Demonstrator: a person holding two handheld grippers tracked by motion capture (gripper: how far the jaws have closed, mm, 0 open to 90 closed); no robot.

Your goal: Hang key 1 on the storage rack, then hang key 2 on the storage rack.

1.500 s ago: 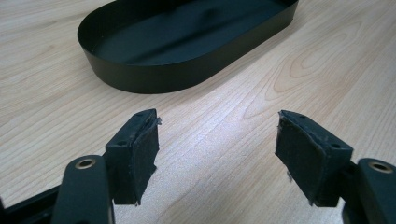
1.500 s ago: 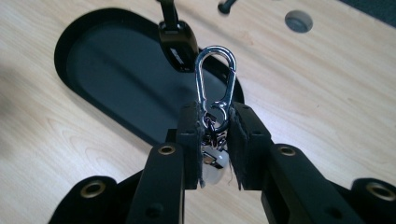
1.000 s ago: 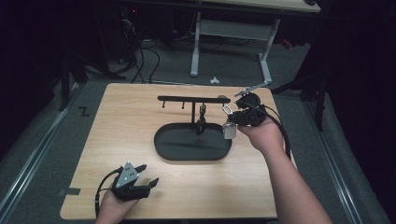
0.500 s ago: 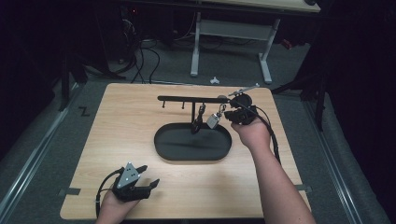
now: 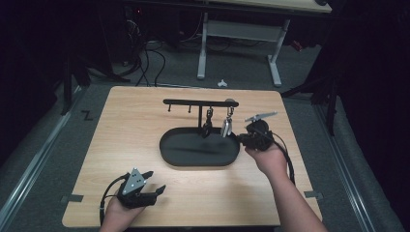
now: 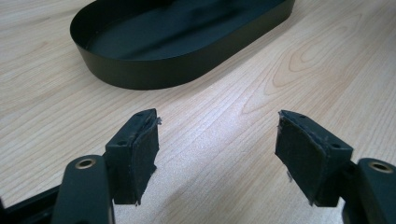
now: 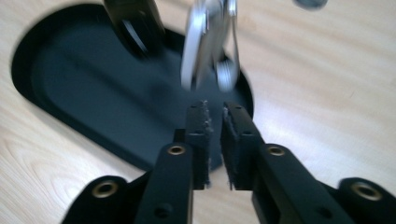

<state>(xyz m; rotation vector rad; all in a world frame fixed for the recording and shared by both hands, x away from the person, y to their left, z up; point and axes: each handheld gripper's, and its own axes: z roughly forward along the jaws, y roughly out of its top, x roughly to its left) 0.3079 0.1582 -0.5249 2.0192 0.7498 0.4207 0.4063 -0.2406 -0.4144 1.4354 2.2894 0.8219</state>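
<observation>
A black stand has a hook bar (image 5: 200,102) over an oval black tray (image 5: 193,157). From the bar hang a black tag (image 5: 208,126) and a silver metal piece (image 5: 226,127). My right gripper (image 5: 240,138) sits just right of the silver piece (image 7: 205,42), a little below it. Its jaws have just been opening; a narrow gap shows between the pads (image 7: 198,126), with nothing in it. My left gripper (image 5: 155,181) rests near the table's front left, wide open and empty, facing the tray wall (image 6: 177,70).
The wooden table (image 5: 125,125) has bare room left of the stand. Two free hooks stand on the left part of the bar. Behind the table are a desk frame (image 5: 203,48) and cables on the floor.
My right hand has come down from beside the bar to the tray's right end. The silver piece, earlier at its jaws, now hangs free from a hook. The left gripper stayed put.
</observation>
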